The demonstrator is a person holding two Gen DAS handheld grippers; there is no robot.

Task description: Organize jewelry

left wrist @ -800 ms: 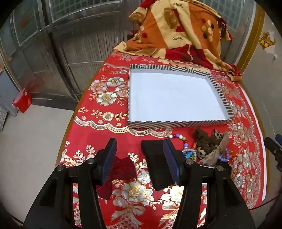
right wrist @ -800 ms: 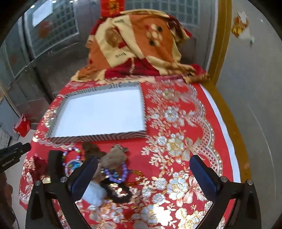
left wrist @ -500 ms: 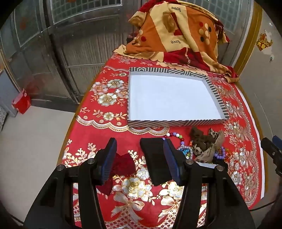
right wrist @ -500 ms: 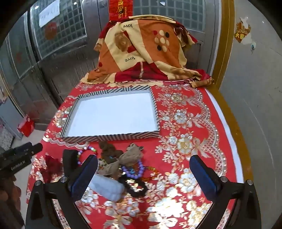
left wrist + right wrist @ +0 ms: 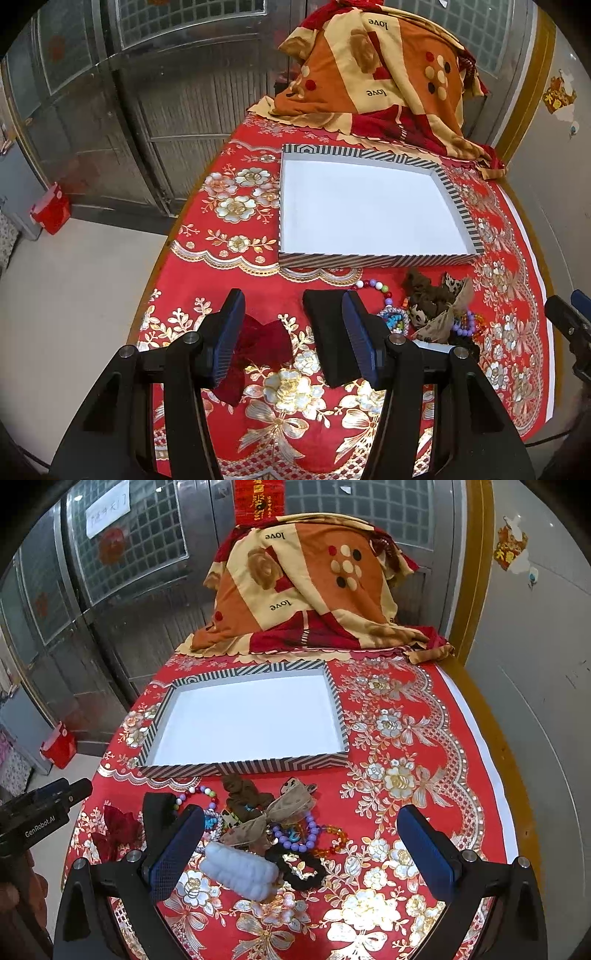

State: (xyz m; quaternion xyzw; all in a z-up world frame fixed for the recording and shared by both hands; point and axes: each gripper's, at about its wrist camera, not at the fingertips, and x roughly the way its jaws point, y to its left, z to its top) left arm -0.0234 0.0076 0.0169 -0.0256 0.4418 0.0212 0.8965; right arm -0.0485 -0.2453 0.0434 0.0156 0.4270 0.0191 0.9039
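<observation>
A shallow striped tray (image 5: 373,259) (image 5: 243,766) with a bare white floor lies mid-table. In front of it sits a jewelry pile (image 5: 428,310): a coloured bead bracelet (image 5: 195,793), a brown ribbon bow (image 5: 266,812), a purple bead bracelet (image 5: 301,836), a black scrunchie (image 5: 299,871) and a white fluffy scrunchie (image 5: 240,867). My left gripper (image 5: 292,299) hovers open over a dark red bow (image 5: 264,341) and a black block (image 5: 325,332). My right gripper (image 5: 301,812) stands wide open above the pile, touching nothing.
A red floral cloth (image 5: 399,775) covers the table. An orange patterned blanket (image 5: 373,74) is heaped at the far end behind the tray. The left table edge drops to a pale floor (image 5: 74,280) with a red bag (image 5: 50,212) by metal doors.
Both grippers have drawn back and up from the table, so more of the tray and blanket shows. The white scrunchie has come fully into the right view. The jaws stayed open.
</observation>
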